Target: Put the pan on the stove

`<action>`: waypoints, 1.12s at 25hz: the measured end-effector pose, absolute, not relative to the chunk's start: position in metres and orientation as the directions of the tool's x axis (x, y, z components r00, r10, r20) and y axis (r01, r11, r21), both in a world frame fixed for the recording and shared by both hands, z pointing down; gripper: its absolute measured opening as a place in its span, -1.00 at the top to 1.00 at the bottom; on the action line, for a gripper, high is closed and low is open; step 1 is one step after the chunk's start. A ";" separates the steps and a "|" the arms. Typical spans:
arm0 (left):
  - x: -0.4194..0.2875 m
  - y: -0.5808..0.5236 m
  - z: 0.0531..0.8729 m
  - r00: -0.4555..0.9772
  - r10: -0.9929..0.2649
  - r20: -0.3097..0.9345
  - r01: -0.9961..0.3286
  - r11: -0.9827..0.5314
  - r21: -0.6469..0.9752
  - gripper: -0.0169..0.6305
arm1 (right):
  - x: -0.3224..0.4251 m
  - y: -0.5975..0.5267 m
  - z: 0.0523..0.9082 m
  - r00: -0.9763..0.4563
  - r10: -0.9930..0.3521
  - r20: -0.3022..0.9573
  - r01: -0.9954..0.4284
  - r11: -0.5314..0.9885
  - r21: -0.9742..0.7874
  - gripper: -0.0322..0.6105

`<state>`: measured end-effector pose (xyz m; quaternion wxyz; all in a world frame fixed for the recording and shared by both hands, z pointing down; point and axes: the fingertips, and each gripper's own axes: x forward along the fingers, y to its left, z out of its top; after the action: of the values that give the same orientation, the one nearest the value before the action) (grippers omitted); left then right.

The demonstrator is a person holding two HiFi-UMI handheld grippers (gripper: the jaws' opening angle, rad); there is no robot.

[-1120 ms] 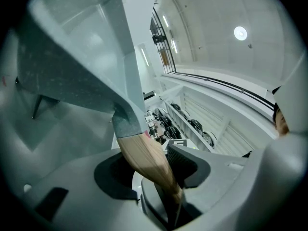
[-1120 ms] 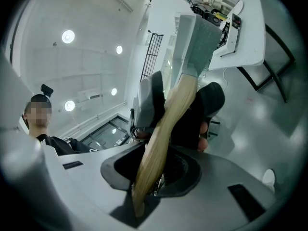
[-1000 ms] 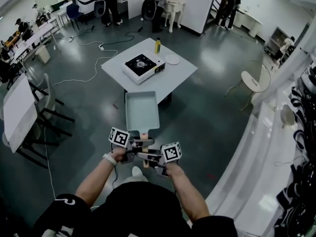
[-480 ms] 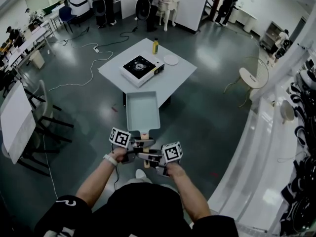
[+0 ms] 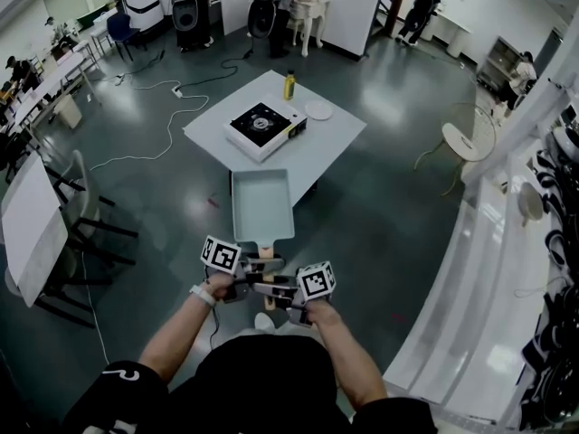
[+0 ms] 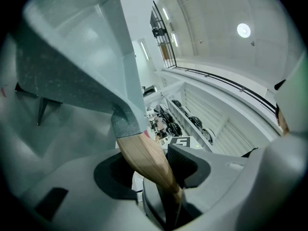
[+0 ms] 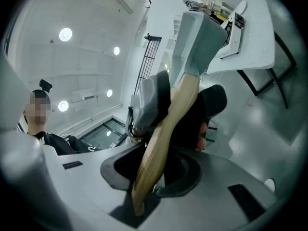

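Observation:
I hold a rectangular grey pan [image 5: 262, 204] level above the floor by its wooden handle [image 5: 265, 248]. Both grippers clamp that handle from opposite sides: my left gripper [image 5: 256, 263] is shut on it and my right gripper [image 5: 269, 287] is shut on it closer to me. In the left gripper view the handle [image 6: 144, 158] runs between the pads up to the pan [image 6: 72, 47]. The right gripper view shows the handle [image 7: 163, 134] crossing its jaws toward the pan [image 7: 199, 37]. The black-topped stove [image 5: 263, 125] sits on the white table [image 5: 330, 143] ahead, with nothing on it.
A yellow bottle [image 5: 289, 85] and a white plate [image 5: 317, 109] stand on the table behind the stove. Cables [image 5: 172, 116] lie on the floor at left. Chairs and a white table [image 5: 36, 224] stand at far left, a round stool [image 5: 461, 138] at right, and a white counter [image 5: 470, 278] along the right.
The pan and both grippers have been carried a little forward toward the table. Both grips on the handle look the same.

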<state>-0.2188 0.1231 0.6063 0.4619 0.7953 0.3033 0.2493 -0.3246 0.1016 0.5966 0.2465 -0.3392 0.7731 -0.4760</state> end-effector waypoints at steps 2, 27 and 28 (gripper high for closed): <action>-0.219 0.119 0.605 0.691 0.715 0.107 0.259 -0.383 0.887 0.36 | -0.325 0.098 0.597 -0.646 -0.761 -0.055 -0.292 0.313 -0.904 0.63; -0.167 0.070 0.617 0.717 0.685 0.128 0.234 -0.409 0.882 0.36 | -0.273 0.054 0.605 -0.670 -0.740 -0.054 -0.286 0.324 -0.902 0.63; -0.160 0.068 0.617 0.718 0.684 0.129 0.232 -0.410 0.882 0.36 | -0.266 0.051 0.606 -0.671 -0.739 -0.055 -0.285 0.325 -0.902 0.63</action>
<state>-0.1596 0.0676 0.6172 0.4625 0.8031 0.2851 0.2445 -0.2658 0.0515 0.6056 0.2373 -0.3287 0.7787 -0.4788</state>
